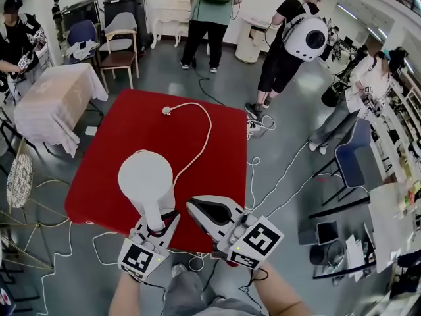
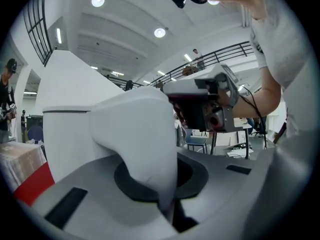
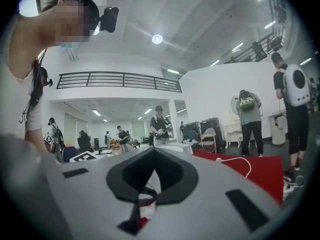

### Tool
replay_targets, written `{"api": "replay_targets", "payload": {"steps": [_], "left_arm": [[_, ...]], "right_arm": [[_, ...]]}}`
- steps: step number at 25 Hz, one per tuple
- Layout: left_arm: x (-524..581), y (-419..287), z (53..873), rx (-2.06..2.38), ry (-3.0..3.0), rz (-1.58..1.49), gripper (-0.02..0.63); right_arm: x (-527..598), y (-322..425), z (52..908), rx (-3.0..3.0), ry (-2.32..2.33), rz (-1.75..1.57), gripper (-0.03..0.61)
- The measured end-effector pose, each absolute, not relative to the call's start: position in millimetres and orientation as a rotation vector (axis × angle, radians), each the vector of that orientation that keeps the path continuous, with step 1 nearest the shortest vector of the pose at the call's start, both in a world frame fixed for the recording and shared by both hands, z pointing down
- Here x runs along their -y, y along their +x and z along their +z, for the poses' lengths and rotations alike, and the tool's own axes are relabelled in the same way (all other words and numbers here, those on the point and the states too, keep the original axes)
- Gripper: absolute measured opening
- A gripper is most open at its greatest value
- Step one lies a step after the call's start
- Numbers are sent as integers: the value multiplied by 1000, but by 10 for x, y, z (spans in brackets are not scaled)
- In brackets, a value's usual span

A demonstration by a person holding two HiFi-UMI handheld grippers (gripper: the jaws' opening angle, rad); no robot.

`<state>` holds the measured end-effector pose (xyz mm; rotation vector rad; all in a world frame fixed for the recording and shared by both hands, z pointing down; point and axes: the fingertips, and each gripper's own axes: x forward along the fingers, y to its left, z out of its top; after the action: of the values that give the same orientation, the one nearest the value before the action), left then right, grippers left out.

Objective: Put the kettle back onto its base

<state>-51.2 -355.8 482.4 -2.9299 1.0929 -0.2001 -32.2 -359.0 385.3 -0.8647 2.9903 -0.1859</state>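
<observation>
A white kettle (image 1: 146,178) stands over the red table (image 1: 118,130), seen from above as a round lid with its handle (image 1: 153,217) pointing towards me. My left gripper (image 1: 158,226) is shut on that handle, which fills the left gripper view as a thick white handle (image 2: 140,139) between the jaws. The base is hidden under the kettle; only its white cord (image 1: 205,133) and plug (image 1: 166,110) show. My right gripper (image 1: 192,207) hangs just right of the handle, jaws together and holding nothing; the right gripper (image 3: 150,176) looks across the table.
White cables (image 1: 276,176) trail over the floor right of and in front of the table. A cloth-covered table (image 1: 52,104) and a wooden chair (image 1: 120,48) stand at the back left. Several people stand beyond the table and at the right. A dark desk (image 1: 335,242) stands at the lower right.
</observation>
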Motion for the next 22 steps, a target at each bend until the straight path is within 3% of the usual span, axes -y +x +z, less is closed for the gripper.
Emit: {"api": "replay_targets", "payload": {"steps": [4,9,14,18,22], "left_arm": [[3496,-549,4863,-1043,-2959,-210,13],[3409,-785,4872,-1047,-2978,-196,104],[3357,-943,4815,-1083,-2989,-185,110],[3311,-1099,4785,-1092,-3016,-193,178],[3215,-1298,4735,-1184,-2987,-176,184]], "right_arm": [[3529,-359,3855,-2993,-850,-198,8],[3450,-446,3859,-3003,-822,-209,8],[3349,-476,3867,-3015,-786,-212,8],[3290,-511,3873,-3019,-760,-210,8],[3218,-562,3838,-3026,-722,-205,8]]}}
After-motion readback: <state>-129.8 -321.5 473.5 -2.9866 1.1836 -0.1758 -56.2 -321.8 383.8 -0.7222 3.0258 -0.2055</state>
